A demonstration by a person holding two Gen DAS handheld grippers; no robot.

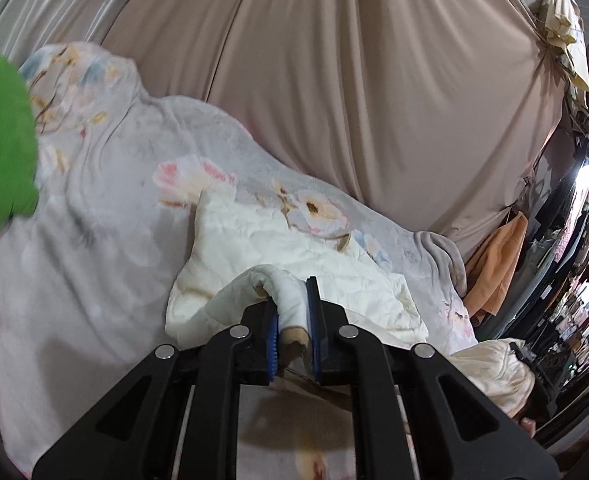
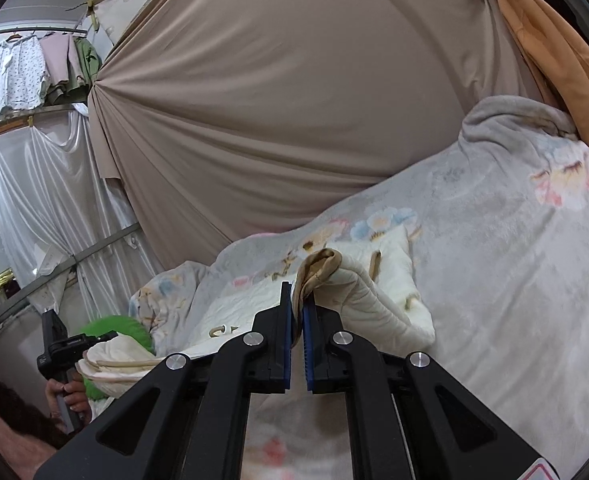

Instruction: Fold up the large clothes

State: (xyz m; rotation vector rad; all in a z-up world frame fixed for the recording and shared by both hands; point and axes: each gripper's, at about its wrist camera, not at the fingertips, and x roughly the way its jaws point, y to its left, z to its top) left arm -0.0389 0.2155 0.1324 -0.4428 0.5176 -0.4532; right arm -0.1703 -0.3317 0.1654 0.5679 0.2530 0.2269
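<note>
Clothing shop or stall interior: taupe cloth backdrop [image 2: 278, 120], satin drape [image 2: 50, 208], rail of hanging garments [image 2: 26, 76], crowded clothes racks [image 1: 582, 292], floral fleece blanket [image 1: 106, 200] as worktop.

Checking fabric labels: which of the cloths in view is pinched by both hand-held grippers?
The cream quilted garment, tan-trimmed; the grey floral blanket merely lies under it.

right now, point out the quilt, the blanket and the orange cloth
quilt [image 1: 262, 240], left wrist view, flat upper panel
blanket [image 2: 514, 280], right wrist view, bare grey stretch
orange cloth [image 2: 554, 60], right wrist view, middle of hanging fold
</note>
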